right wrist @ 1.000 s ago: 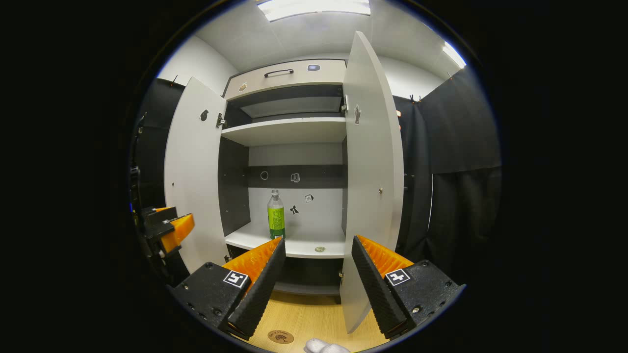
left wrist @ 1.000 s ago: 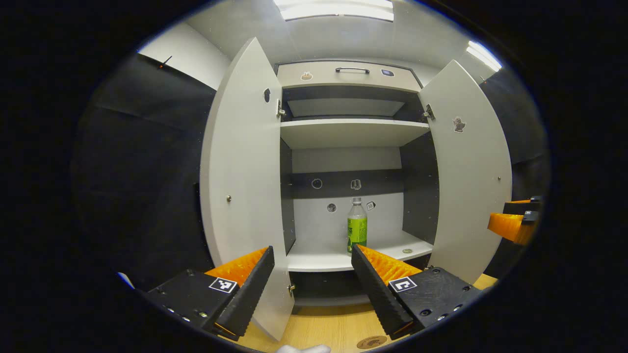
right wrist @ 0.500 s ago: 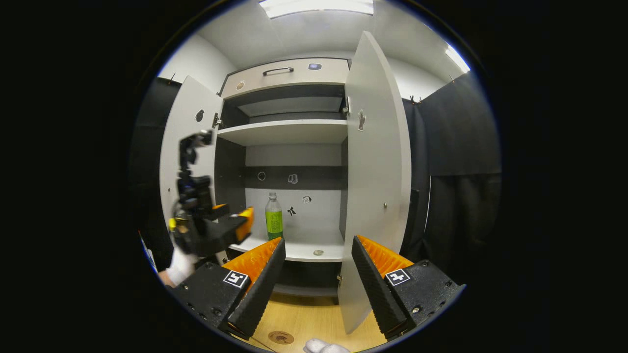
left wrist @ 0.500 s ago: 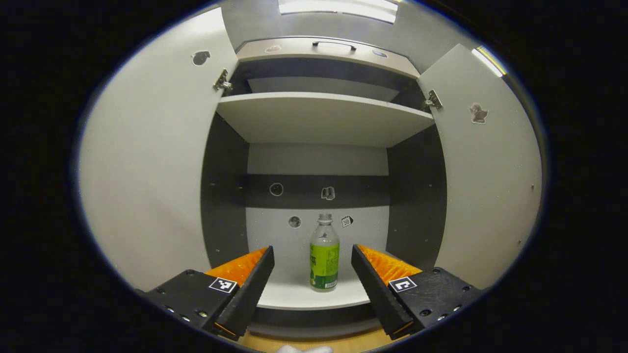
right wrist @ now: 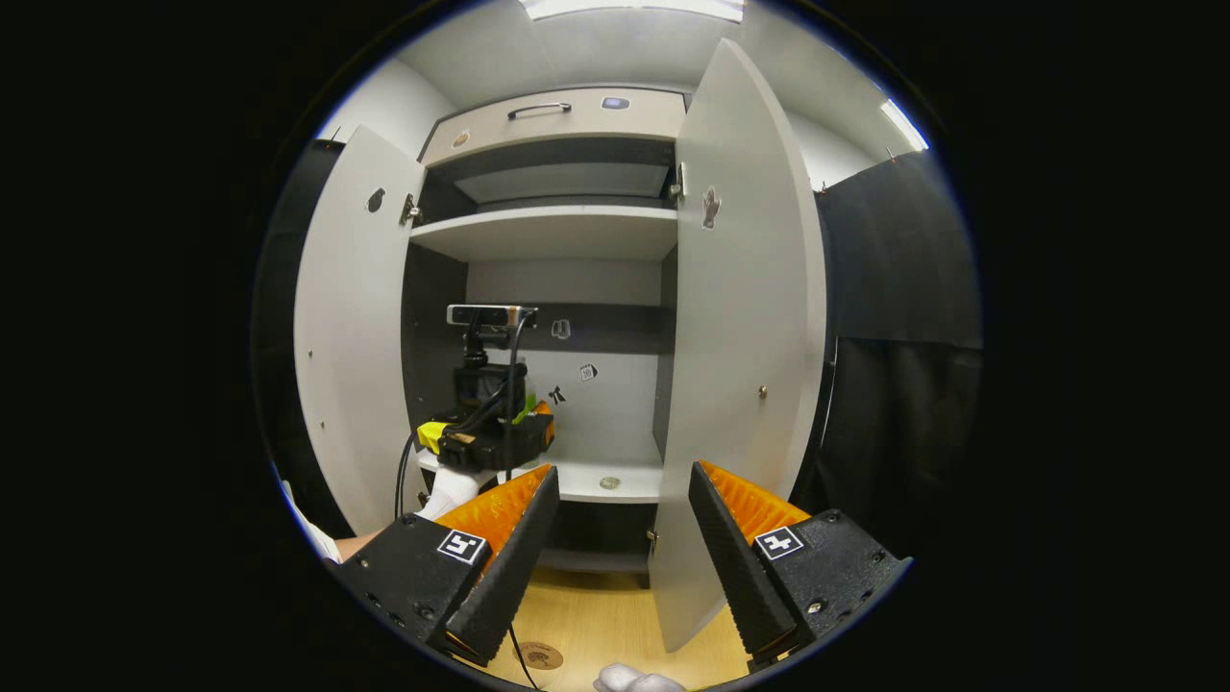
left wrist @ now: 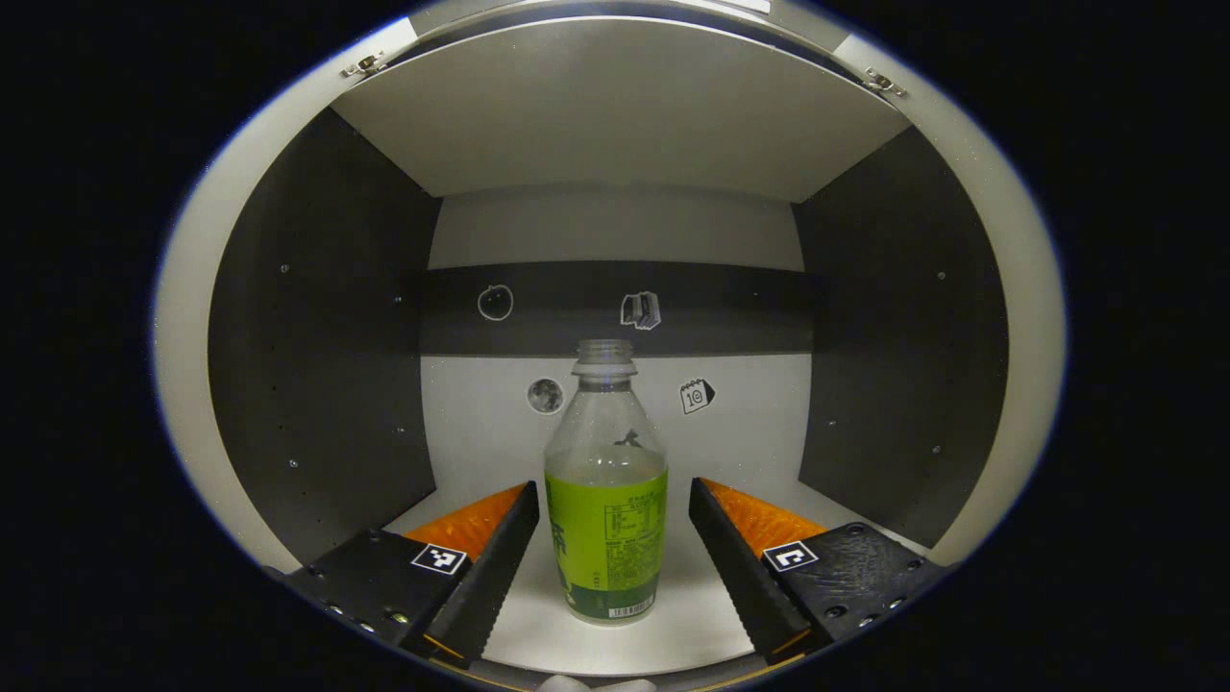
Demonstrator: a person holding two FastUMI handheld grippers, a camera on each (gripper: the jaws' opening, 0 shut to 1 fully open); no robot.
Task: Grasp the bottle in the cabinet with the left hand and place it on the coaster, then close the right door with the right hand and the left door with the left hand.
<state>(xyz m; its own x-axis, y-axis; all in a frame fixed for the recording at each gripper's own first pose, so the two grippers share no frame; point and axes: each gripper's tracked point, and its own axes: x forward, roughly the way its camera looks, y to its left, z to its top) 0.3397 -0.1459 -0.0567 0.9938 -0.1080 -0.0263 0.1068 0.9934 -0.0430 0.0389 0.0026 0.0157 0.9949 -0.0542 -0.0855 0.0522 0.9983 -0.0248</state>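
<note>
A clear bottle (left wrist: 605,500) with a green label stands upright and capless on the cabinet's lower shelf (left wrist: 673,625). My left gripper (left wrist: 609,548) is open inside the cabinet, one finger on each side of the bottle, neither touching it. In the right gripper view the left gripper (right wrist: 495,437) sits in the cabinet opening and hides most of the bottle. My right gripper (right wrist: 615,548) is open and empty in front of the cabinet. The right door (right wrist: 745,327) and the left door (right wrist: 351,327) both stand open. A round brown coaster (right wrist: 540,655) lies on the wooden table (right wrist: 596,625).
A small round disc (right wrist: 608,483) lies on the lower shelf to the right of the bottle. An upper shelf (right wrist: 553,235) and a drawer with a handle (right wrist: 546,109) sit above. A white-gloved hand (right wrist: 450,492) holds the left gripper. Black cloth (right wrist: 898,317) hangs right of the cabinet.
My left gripper has moved forward into the cabinet until its open fingers flank the bottle. My right gripper has stayed almost in place, drifting slightly closer to the cabinet.
</note>
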